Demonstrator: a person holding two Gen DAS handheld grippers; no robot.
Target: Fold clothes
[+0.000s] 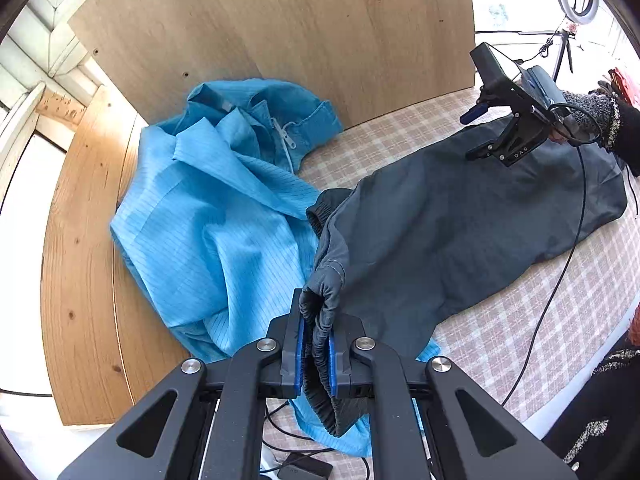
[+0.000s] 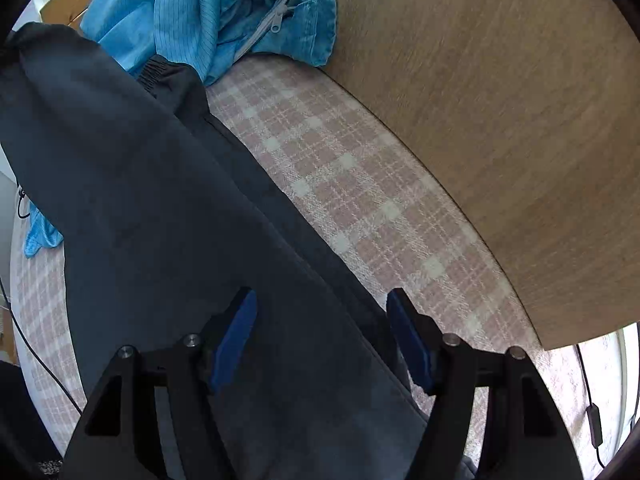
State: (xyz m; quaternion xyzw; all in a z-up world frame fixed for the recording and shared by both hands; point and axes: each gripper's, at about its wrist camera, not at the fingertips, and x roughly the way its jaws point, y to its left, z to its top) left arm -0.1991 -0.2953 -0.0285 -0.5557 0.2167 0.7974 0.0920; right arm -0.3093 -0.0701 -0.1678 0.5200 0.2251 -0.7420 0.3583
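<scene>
Dark grey trousers [image 1: 460, 224] lie stretched across the checked tablecloth [image 1: 560, 320]. My left gripper [image 1: 316, 332] is shut on their bunched elastic waistband and holds it a little above the cloth. My right gripper [image 2: 322, 320] is open, its blue pads [image 2: 236, 340] astride the far edge of the trouser leg [image 2: 160, 200]. It also shows in the left wrist view [image 1: 486, 128], hovering over the far end of the trousers. A crumpled blue zip jacket [image 1: 216, 208] lies beside and partly under the waistband; it also shows in the right wrist view [image 2: 224, 8].
A wooden board [image 1: 300, 20] stands upright behind the table; it also shows in the right wrist view [image 2: 500, 120]. A wooden bench or ledge [image 1: 84, 260] runs along the left. A black cable [image 1: 560, 272] trails over the cloth. A ring light on a tripod [image 1: 572, 8] stands far right.
</scene>
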